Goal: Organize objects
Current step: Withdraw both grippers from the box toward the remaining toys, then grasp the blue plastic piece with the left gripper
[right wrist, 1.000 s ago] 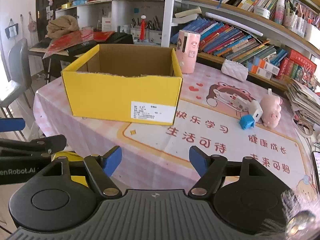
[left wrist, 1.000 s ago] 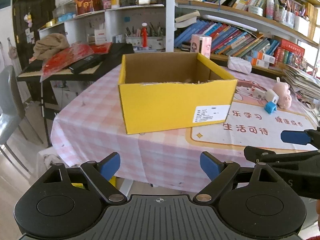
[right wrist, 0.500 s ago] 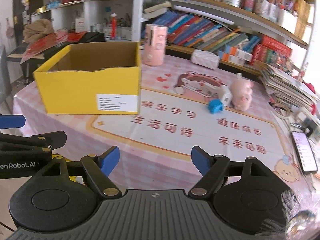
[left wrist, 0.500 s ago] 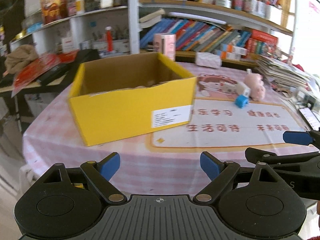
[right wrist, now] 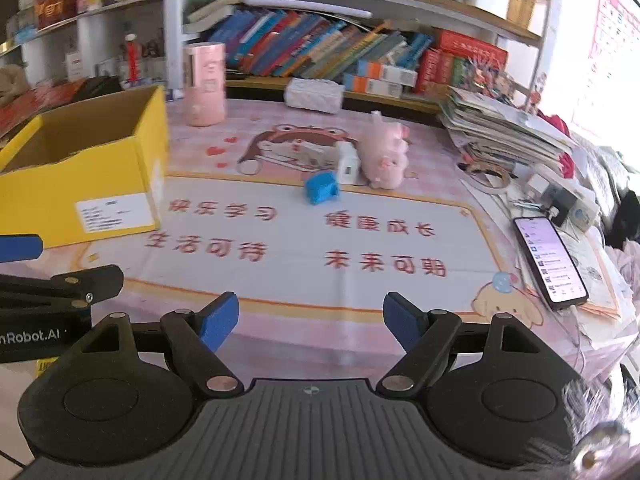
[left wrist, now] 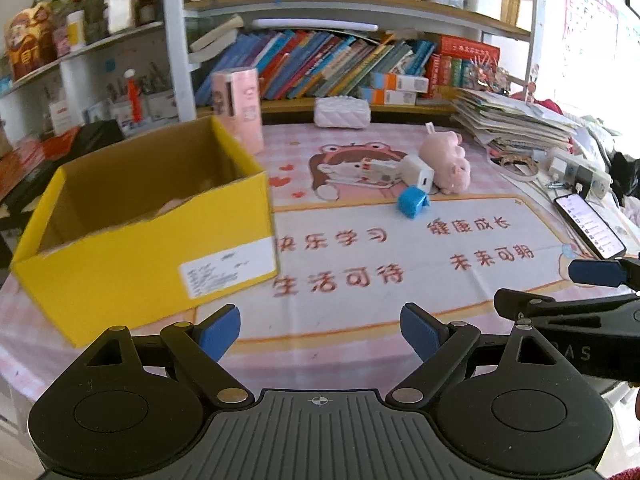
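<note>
I hold my left gripper (left wrist: 320, 330) low over the near edge of the table (left wrist: 360, 312), tipped down toward it. Its 2 blue pads (left wrist: 219, 331) stand wide apart and nothing is between them. My right gripper (right wrist: 310, 322) is beside it, tipped down the same way. Its jaws are apart too, and they hold nothing. In the left view I see the right gripper's blue tip poking in at the right edge. In the right view the left gripper's tip pokes in at the left edge.

The table has a pink checked cloth with a big white picture mat and red writing. The yellow box (left wrist: 132, 248) sits at the left side of the table. Its top is open, its inside is brown, and a white label is on its front. I can see something pale in it, but I cannot tell what.

The small things lie together near the middle of the table, toward the far edge. The blue cube (left wrist: 413, 201) is the closest to me. Just behind it is the white charger (left wrist: 419, 173), and the pink pig toy (left wrist: 445, 160) lies against the charger on its right. A flat white and red thing (left wrist: 374, 169) lies left of the charger.

A pink cup (right wrist: 205, 84) stands upright at the far edge, behind the box. A white pouch (right wrist: 314, 95) lies further along that edge. A phone (right wrist: 550, 258) with a lit screen lies at the right edge, next to a pile of papers (right wrist: 504, 130).
</note>
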The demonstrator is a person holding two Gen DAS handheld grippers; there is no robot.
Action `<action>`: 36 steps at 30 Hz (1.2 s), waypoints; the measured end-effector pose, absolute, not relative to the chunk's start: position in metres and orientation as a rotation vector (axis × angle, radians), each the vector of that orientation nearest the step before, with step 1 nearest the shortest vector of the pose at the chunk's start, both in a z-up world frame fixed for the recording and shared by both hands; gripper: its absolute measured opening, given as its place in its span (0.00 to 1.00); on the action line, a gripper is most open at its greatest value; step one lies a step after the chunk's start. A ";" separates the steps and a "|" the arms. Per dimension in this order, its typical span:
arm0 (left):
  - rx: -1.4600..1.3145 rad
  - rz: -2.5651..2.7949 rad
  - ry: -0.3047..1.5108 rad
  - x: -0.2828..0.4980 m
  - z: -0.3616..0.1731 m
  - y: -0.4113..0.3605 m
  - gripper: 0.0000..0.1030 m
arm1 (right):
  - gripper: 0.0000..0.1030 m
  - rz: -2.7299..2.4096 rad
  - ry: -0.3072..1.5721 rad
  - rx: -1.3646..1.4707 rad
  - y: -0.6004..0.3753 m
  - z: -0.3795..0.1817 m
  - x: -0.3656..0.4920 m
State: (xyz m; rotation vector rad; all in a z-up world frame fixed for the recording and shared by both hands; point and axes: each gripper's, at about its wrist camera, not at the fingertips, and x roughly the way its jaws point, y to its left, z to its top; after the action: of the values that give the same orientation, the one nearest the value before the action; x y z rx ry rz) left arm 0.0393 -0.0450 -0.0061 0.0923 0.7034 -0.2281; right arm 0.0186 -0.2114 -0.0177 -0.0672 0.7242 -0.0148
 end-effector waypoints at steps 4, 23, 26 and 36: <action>0.098 -0.228 0.692 0.056 -0.004 -0.064 0.87 | 0.76 -0.023 0.727 -0.048 -0.232 -0.016 0.040; 0.091 -0.204 0.706 0.142 -0.019 -0.154 0.87 | 0.76 0.004 0.725 -0.056 -0.321 -0.021 0.159; 0.106 -0.183 0.720 0.157 -0.025 -0.165 0.87 | 0.76 0.003 0.724 -0.028 -0.338 -0.023 0.178; 0.085 -0.185 0.763 0.216 -0.049 -0.198 0.84 | 0.80 0.059 0.698 0.048 -0.370 -0.019 0.232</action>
State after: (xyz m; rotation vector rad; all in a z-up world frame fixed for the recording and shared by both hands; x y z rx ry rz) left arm 0.2160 -0.1982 -0.0486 0.0855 0.7625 -0.1851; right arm 0.2318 -0.3697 -0.0192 0.0480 0.6981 0.0592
